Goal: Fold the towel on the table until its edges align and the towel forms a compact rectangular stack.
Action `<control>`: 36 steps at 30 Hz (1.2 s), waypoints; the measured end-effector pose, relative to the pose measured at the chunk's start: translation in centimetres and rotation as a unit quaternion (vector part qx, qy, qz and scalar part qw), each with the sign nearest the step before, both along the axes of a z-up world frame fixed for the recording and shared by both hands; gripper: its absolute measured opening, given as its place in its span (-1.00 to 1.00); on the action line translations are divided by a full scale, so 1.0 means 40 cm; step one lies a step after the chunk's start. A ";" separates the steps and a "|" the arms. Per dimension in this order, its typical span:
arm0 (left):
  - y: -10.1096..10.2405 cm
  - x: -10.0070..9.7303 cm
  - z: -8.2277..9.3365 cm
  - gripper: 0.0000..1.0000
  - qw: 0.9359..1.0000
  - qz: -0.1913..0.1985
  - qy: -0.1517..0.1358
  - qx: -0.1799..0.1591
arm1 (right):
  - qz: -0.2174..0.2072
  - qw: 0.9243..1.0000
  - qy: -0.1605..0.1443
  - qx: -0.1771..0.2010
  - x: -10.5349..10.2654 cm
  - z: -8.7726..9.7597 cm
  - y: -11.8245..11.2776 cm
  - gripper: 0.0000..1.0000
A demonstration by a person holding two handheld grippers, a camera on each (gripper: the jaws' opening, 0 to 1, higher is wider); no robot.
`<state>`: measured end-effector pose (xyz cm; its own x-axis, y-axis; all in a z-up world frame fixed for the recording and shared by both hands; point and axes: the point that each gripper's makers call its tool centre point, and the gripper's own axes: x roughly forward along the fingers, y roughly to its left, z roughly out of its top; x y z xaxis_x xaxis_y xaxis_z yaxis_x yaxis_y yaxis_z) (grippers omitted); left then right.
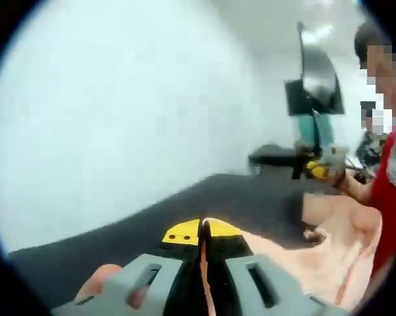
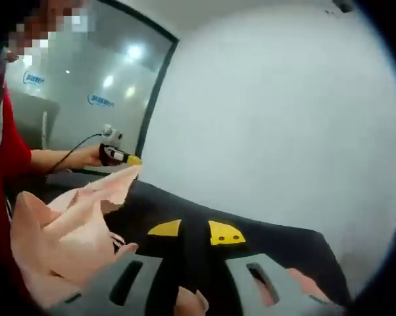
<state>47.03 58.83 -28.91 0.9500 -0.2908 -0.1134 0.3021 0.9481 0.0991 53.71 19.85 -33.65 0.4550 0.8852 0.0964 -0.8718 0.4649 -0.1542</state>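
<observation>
Both grippers raised, left gripper (image 1: 203,232) pinching towel (image 1: 329,250).

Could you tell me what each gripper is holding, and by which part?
Both grippers hold the pink towel by its edge: the left gripper and the right gripper are each shut on a corner.

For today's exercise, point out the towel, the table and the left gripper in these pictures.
towel (image 1: 329,243): left gripper view, on its pink bunched cloth.
table (image 1: 250,197): left gripper view, on its bare dark top.
left gripper (image 1: 203,232): left gripper view, between its yellow fingertips, shut on the towel.
</observation>
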 end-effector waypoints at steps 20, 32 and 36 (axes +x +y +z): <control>0.348 -0.284 -0.049 -1.00 0.977 0.208 -0.037 0.014 | 0.075 0.964 0.222 -0.125 -0.135 -0.055 0.141 -0.76; 0.366 -0.243 -0.232 -1.00 0.975 0.221 0.006 0.035 | 0.089 0.856 0.292 -0.419 -0.200 -0.350 0.210 -0.93; 0.385 -0.263 -0.249 -1.00 0.972 0.235 0.012 0.004 | 0.088 0.900 0.228 -0.361 -0.138 -0.252 0.268 -1.00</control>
